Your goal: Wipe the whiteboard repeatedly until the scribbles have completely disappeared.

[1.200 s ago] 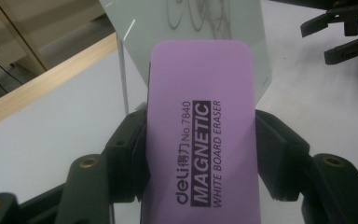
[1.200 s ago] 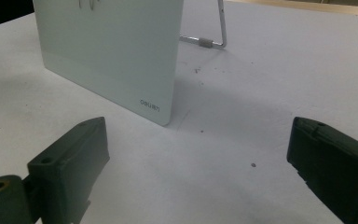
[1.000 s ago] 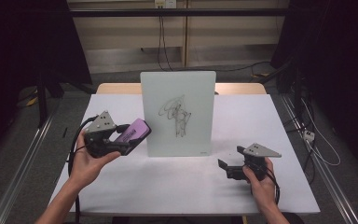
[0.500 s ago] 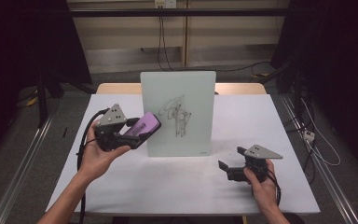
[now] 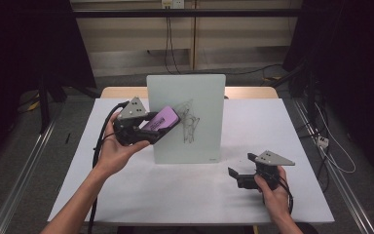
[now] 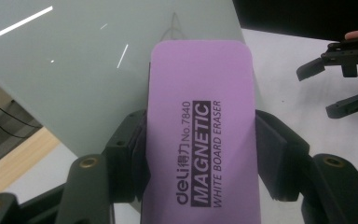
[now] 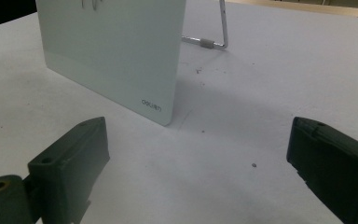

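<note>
A small glass whiteboard [image 5: 187, 119] stands upright on the white table, with a black scribble [image 5: 187, 122] drawn on its face. My left gripper [image 5: 148, 127] is shut on a purple magnetic whiteboard eraser [image 5: 160, 120], held in the air against the board's left part, just left of the scribble. In the left gripper view the eraser [image 6: 200, 140] sits between both black jaws with the board [image 6: 84, 79] behind it. My right gripper [image 5: 234, 176] rests low on the table at the right front, open, nothing between its jaws; its own view shows the board's lower corner [image 7: 116, 51].
The board leans on a wire stand [image 7: 212, 37] behind it. A wooden table edge [image 5: 126, 91] runs behind the white top [image 5: 175, 190]. Cables trail on the floor at the right [image 5: 331, 151]. The other gripper [image 6: 345, 84] appears far off in the left gripper view.
My left hand has carried the eraser right and up, from left of the board onto its left part. The right hand has stayed where it was.
</note>
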`<state>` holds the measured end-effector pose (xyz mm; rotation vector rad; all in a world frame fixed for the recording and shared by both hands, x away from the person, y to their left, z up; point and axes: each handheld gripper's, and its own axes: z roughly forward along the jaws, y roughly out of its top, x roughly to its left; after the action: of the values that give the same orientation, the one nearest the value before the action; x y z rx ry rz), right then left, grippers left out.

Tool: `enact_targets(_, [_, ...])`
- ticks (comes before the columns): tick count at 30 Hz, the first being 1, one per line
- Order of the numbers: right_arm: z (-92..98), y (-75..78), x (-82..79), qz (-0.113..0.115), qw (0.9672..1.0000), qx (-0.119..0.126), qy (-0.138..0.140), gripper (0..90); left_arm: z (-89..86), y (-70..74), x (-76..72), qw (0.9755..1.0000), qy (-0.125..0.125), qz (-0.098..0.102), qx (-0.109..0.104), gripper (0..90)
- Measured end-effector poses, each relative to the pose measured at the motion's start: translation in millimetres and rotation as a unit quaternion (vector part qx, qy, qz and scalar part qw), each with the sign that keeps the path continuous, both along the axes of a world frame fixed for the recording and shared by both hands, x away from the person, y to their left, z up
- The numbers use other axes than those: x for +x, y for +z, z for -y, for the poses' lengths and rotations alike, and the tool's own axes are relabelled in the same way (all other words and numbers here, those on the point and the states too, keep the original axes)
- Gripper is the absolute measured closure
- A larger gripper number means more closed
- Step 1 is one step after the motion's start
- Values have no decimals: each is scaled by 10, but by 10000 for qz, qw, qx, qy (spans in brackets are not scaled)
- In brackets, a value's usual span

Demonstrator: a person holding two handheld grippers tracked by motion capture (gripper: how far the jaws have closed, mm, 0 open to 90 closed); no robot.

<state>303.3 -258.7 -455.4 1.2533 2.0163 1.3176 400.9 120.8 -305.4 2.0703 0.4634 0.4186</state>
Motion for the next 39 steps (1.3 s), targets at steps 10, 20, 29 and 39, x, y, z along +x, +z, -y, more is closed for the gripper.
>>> enact_targets(10, [-10, 1, -1, -23, 10000, 4, 20, 55, 166, 83, 80, 9998, -114, 147, 47, 411])
enact_targets(20, [6, 3, -4, 4, 10000, 4, 20, 56, 344, 144, 130, 9987, -263, 405, 157, 410])
enact_targets(29, [9, 2, -4, 4, 10000, 6, 30, 56, 438, 171, 231, 9984, -388, 355, 205, 410])
enact_targets(39, [6, 0, -1, 3, 10000, 1, 30, 56, 506, 272, 334, 9980, -349, 466, 251, 410])
